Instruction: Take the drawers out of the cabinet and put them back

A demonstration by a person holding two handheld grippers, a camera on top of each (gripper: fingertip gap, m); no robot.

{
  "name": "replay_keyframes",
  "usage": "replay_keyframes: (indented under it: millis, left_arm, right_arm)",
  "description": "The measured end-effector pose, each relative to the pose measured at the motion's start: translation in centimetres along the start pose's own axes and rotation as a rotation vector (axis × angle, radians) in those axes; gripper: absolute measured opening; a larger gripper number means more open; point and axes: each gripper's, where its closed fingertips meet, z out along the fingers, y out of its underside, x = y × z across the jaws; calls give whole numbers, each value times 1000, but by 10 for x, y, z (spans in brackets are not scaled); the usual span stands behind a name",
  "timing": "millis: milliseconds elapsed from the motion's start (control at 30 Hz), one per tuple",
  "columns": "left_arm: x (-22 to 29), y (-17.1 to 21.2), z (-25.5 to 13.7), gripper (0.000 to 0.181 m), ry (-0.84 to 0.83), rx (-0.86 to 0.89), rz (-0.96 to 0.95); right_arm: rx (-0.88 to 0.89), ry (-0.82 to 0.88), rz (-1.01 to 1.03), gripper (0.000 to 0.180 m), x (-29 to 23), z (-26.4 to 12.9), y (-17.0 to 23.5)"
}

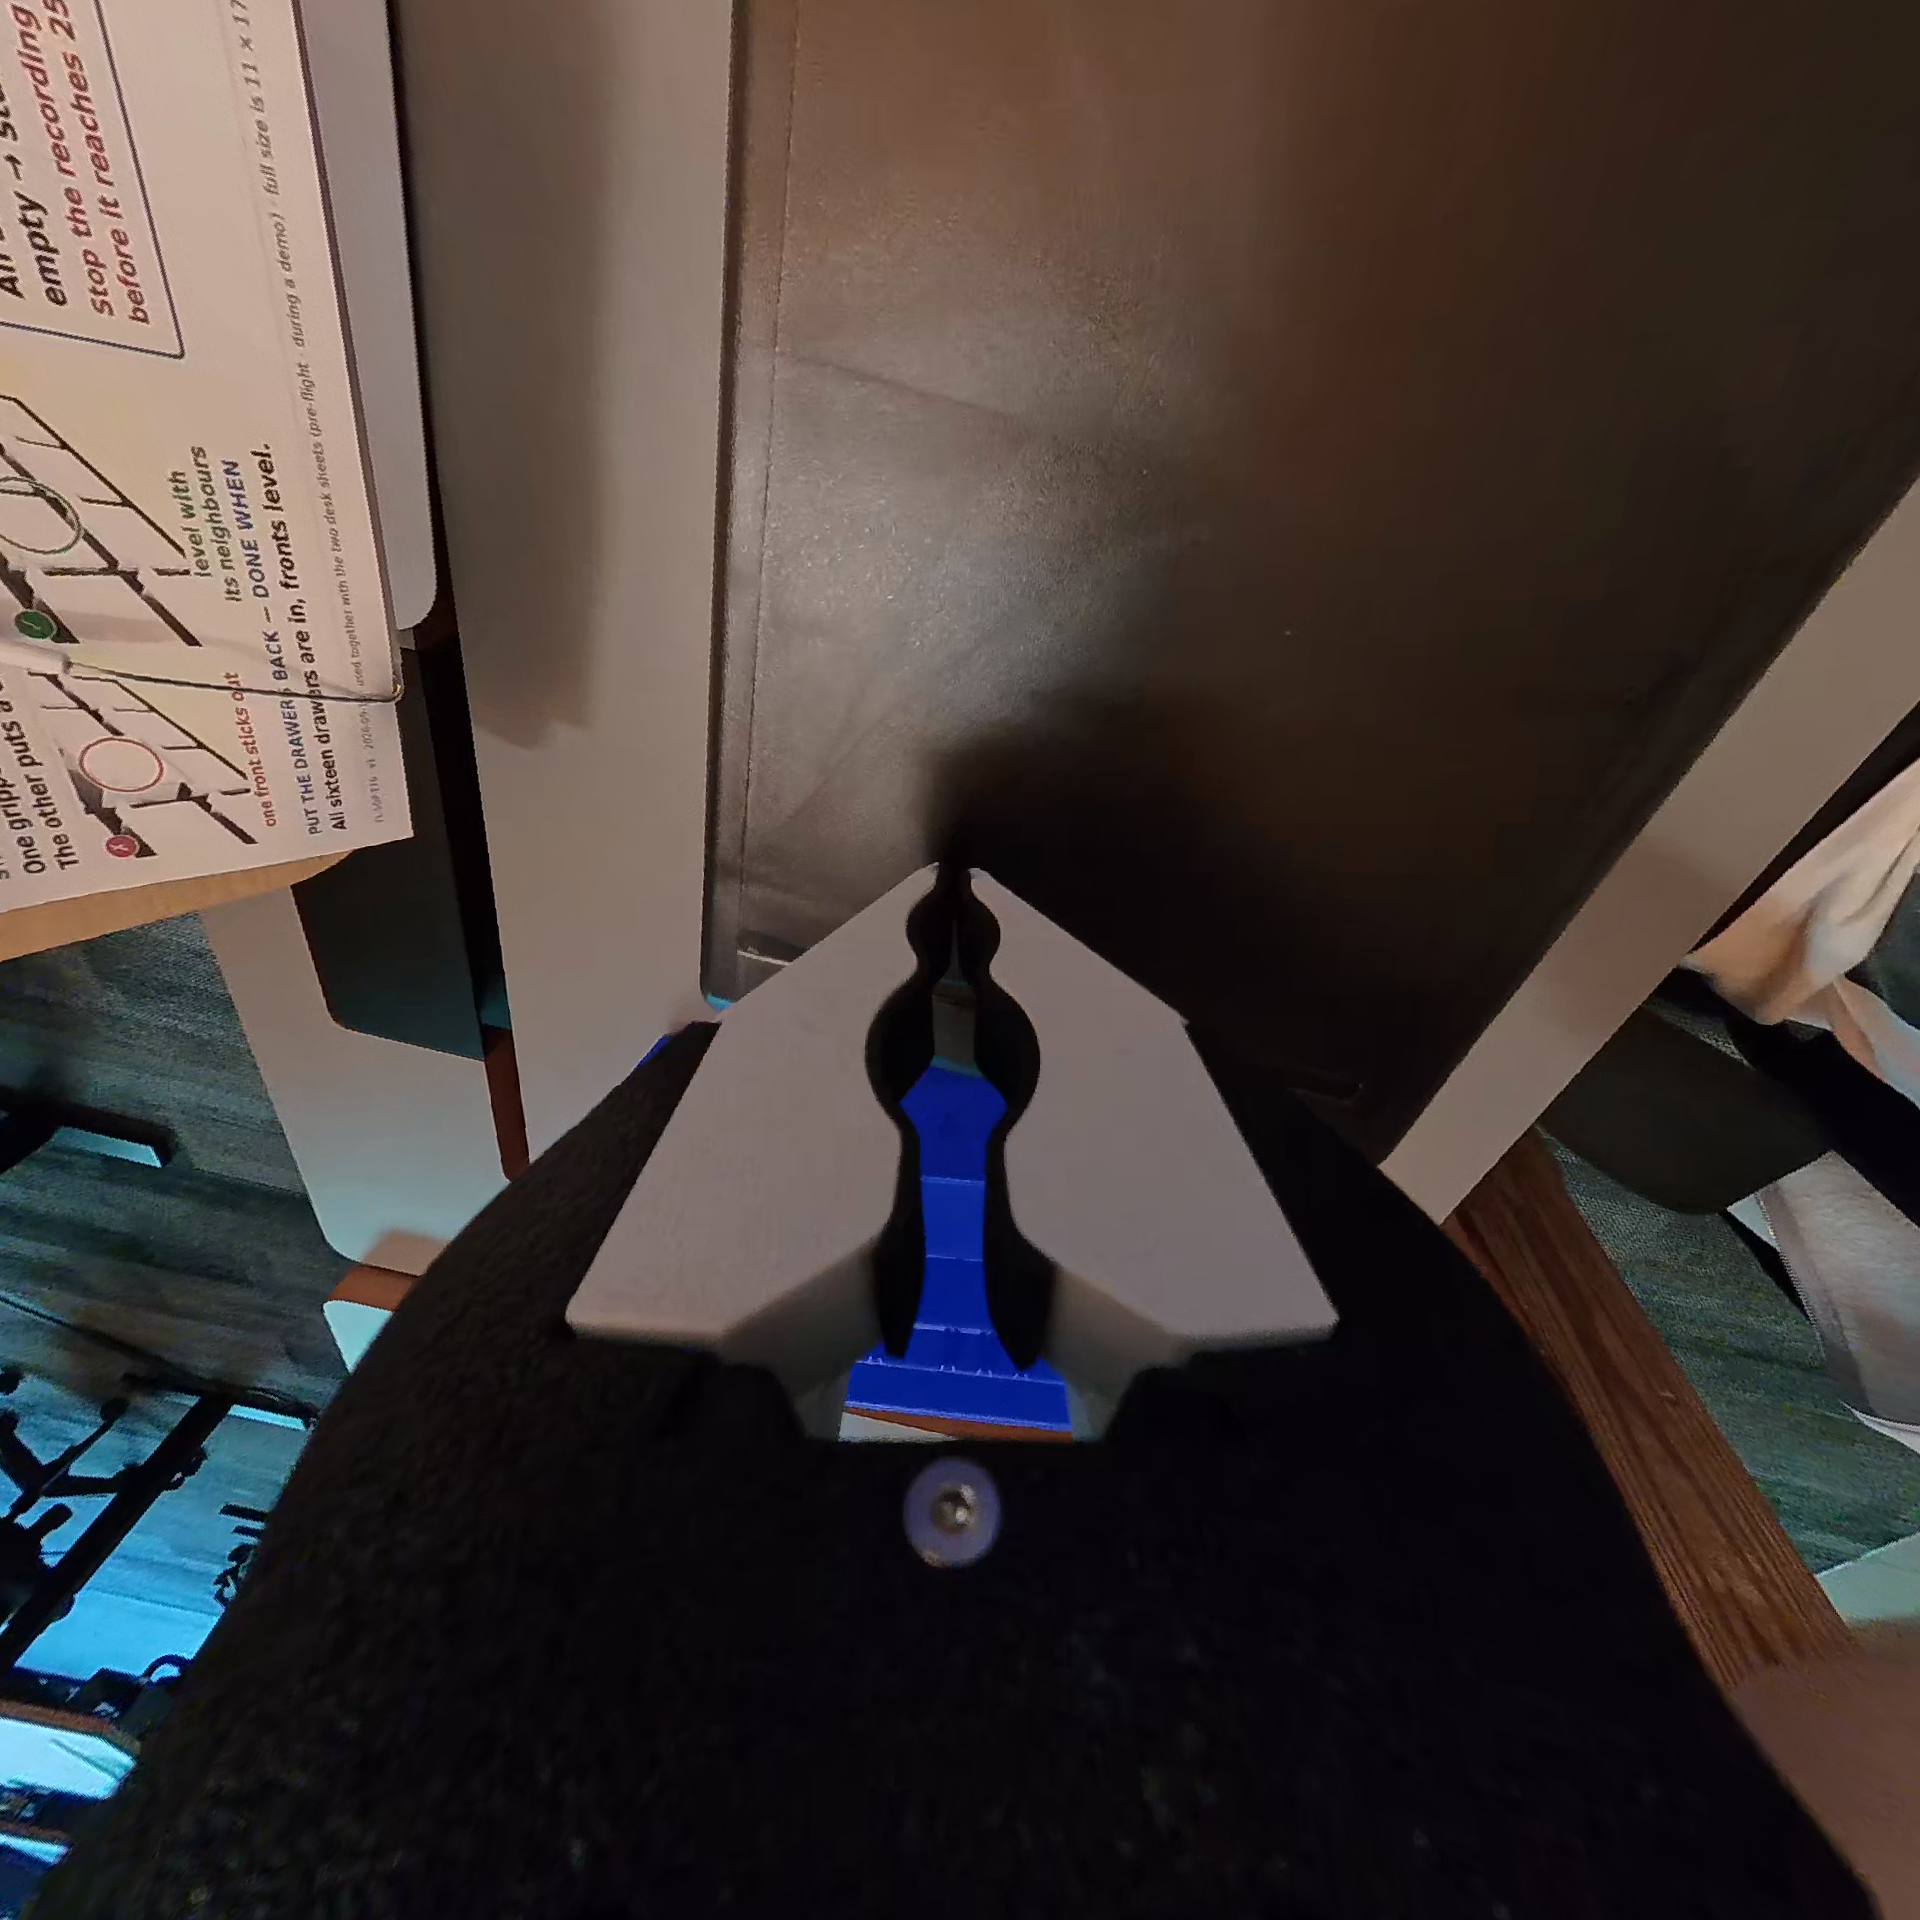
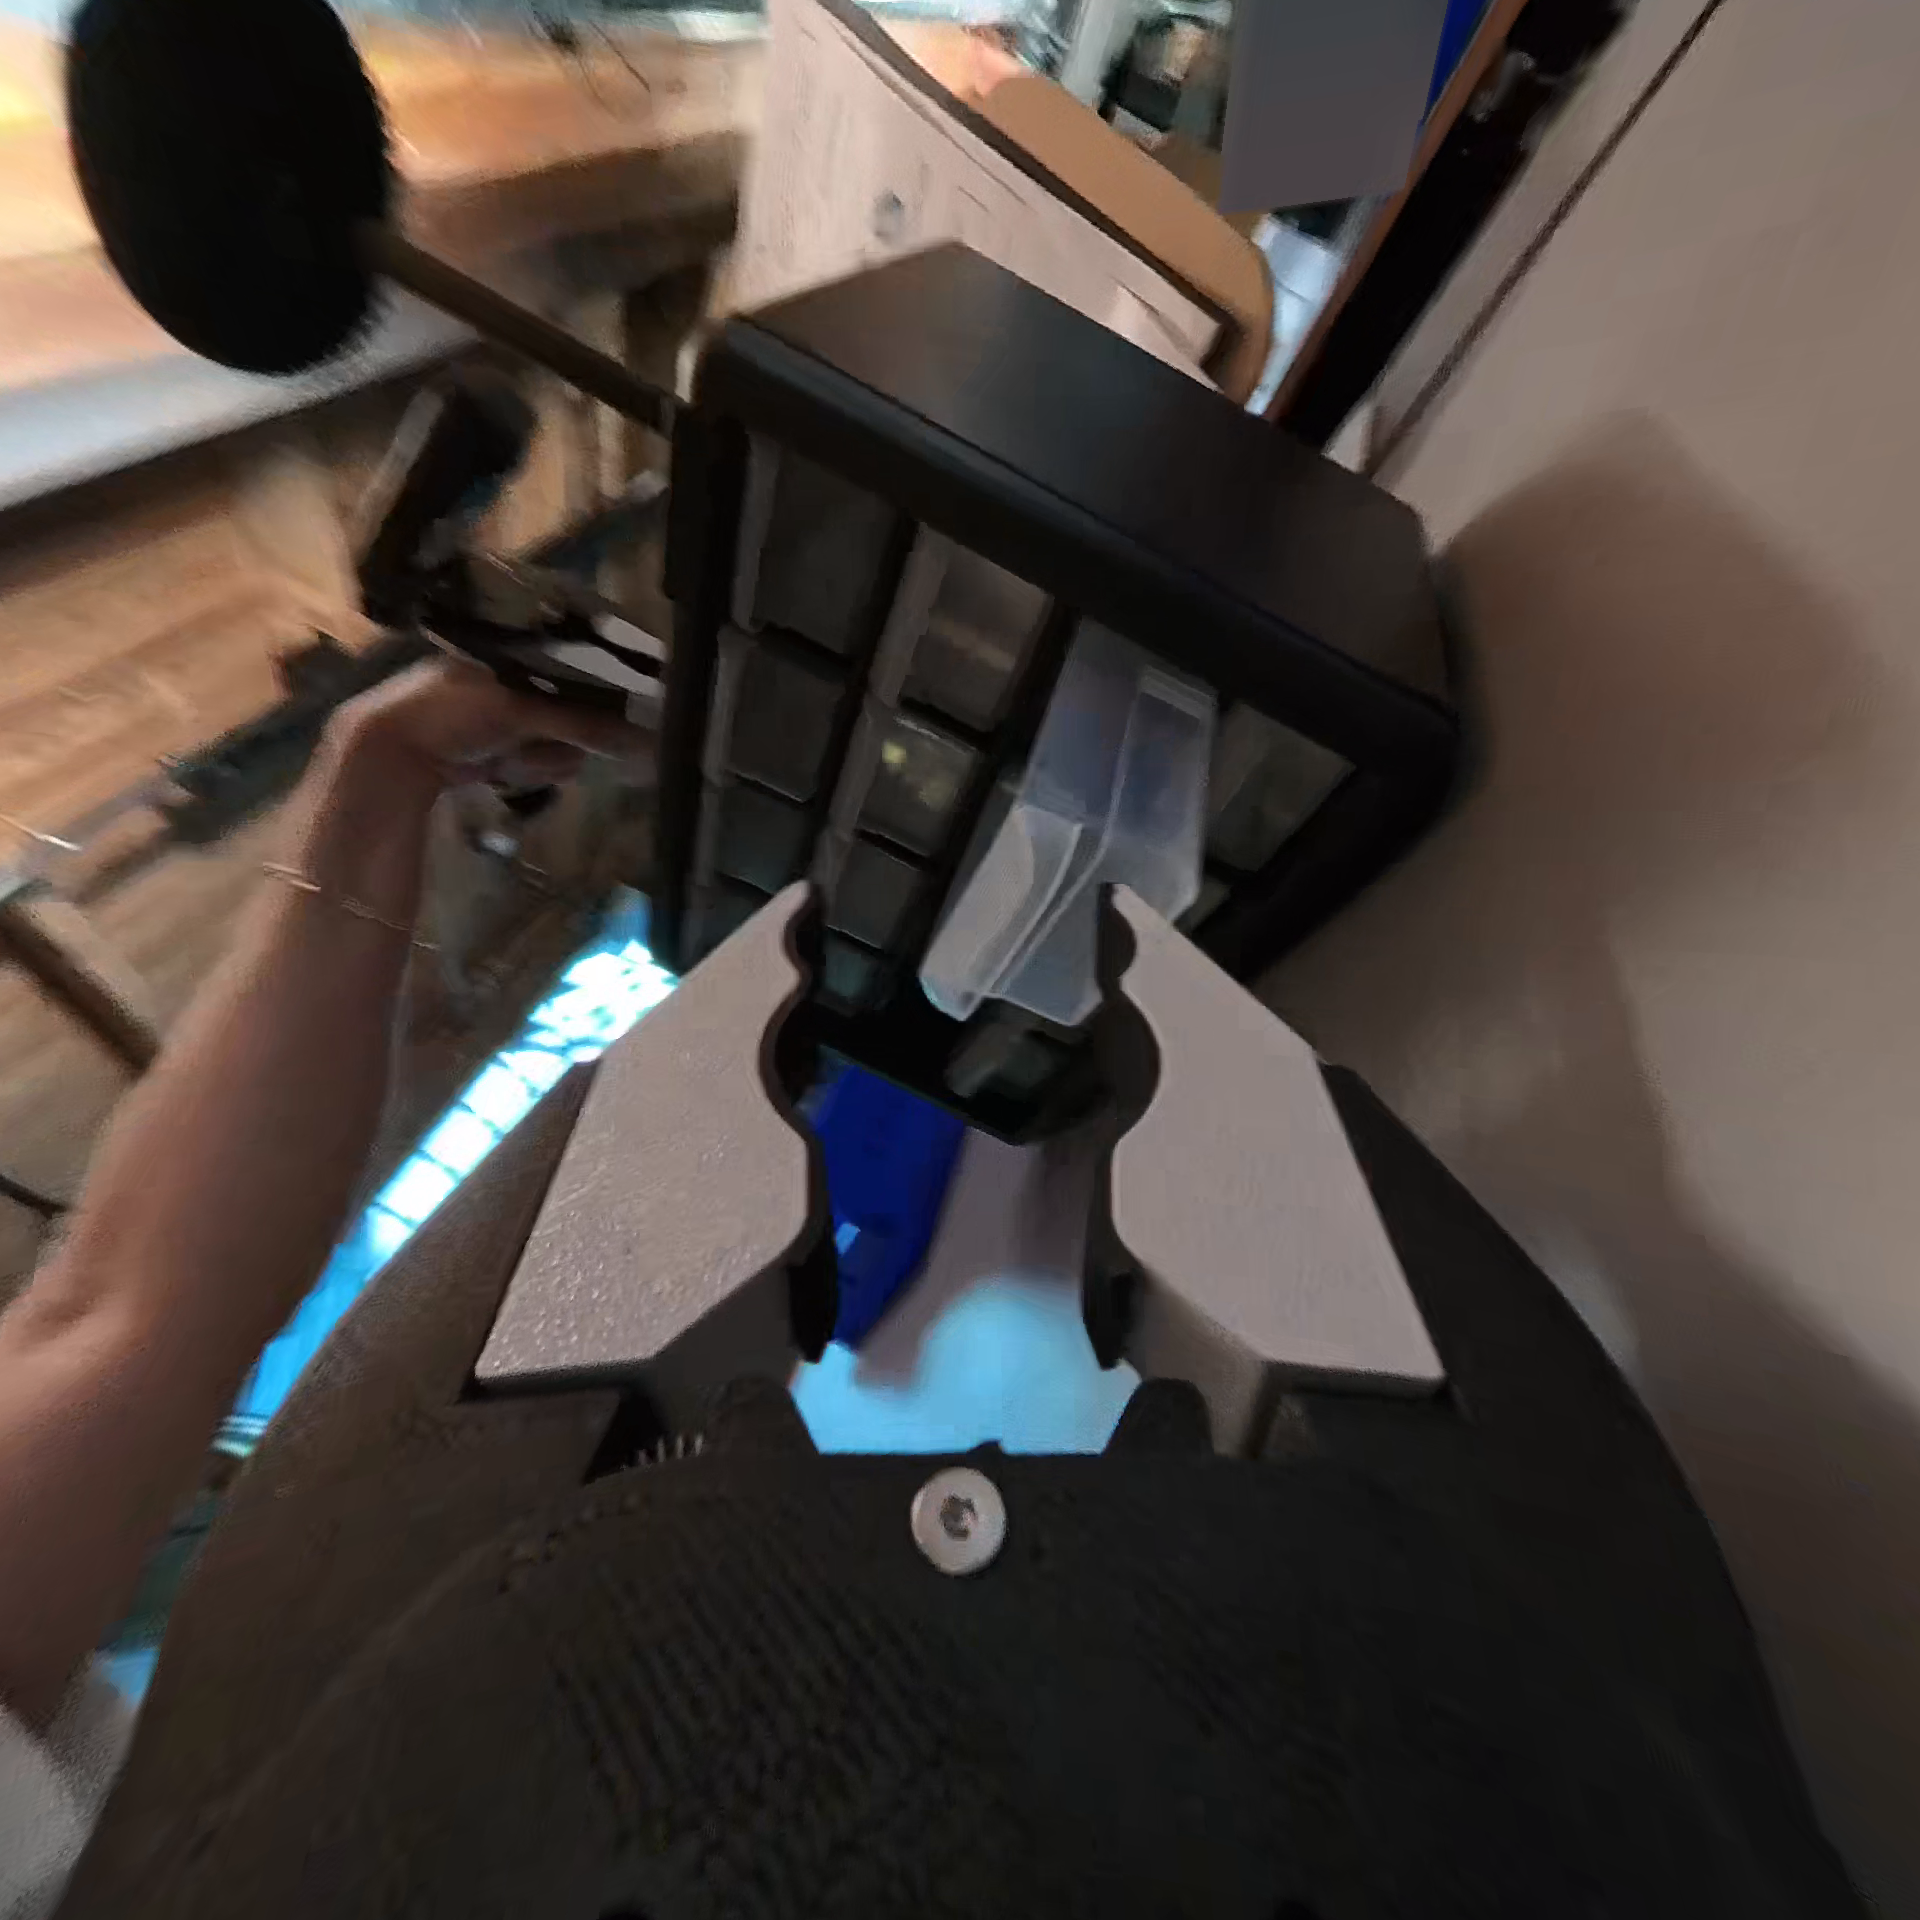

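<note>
The black cabinet [image 2: 1091, 436] with a grid of small clear drawers stands against a pale wall. One clear drawer [image 2: 1081, 831] sticks far out of it, and its front end lies just beyond my open right gripper [image 2: 956, 920], near the right fingertip [image 2: 1127, 925]. I cannot tell whether they touch. My left gripper [image 1: 954, 883] is shut and empty, tips against the cabinet's dark side panel [image 1: 1247, 468]. It also shows in the right wrist view [image 2: 540, 644], held by a hand at the cabinet's left side.
A blue plastic block [image 2: 883, 1174] lies under the cabinet's front, also seen between my left fingers [image 1: 951, 1226]. A printed sheet [image 1: 177, 468] hangs at the left. A fuzzy black ball on a rod [image 2: 223, 177] is at the upper left. The wooden table edge [image 1: 1621, 1403] runs at the right.
</note>
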Motion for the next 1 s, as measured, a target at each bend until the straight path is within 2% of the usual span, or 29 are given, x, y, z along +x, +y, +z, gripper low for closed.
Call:
replay_keyframes:
  millis: [67, 167, 233, 433, 833, 900, 1000]
  left_arm:
    - [0, 0, 0, 0, -3, -2, 6]
    - [0, 0, 0, 0, -2, 3, 9]
    - [0, 0, 0, 0, 5, 12, 7]
    - [0, 0, 0, 0, 15, 50, -2]
    - [0, 0, 0, 0, 20, 49, 5]
    - [0, 0, 0, 0, 19, 37, 10]
    - [0, 0, 0, 0, 20, 32, 13]
  right_arm:
    - [-51, 112, -115, 77, 9, -1, -6]
    - [-179, 234, -250, 101, 18, -3, -9]
    - [-239, 274, -371, 96, 21, -1, -16]
    - [-391, 436, -619, 98, 27, 16, -44]
    - [-815, 809, -901, 90, 46, 28, -38]
    - [-856, 809, -925, 92, 46, 34, -27]
    - [-922, 825, -975, 84, 49, 38, -12]
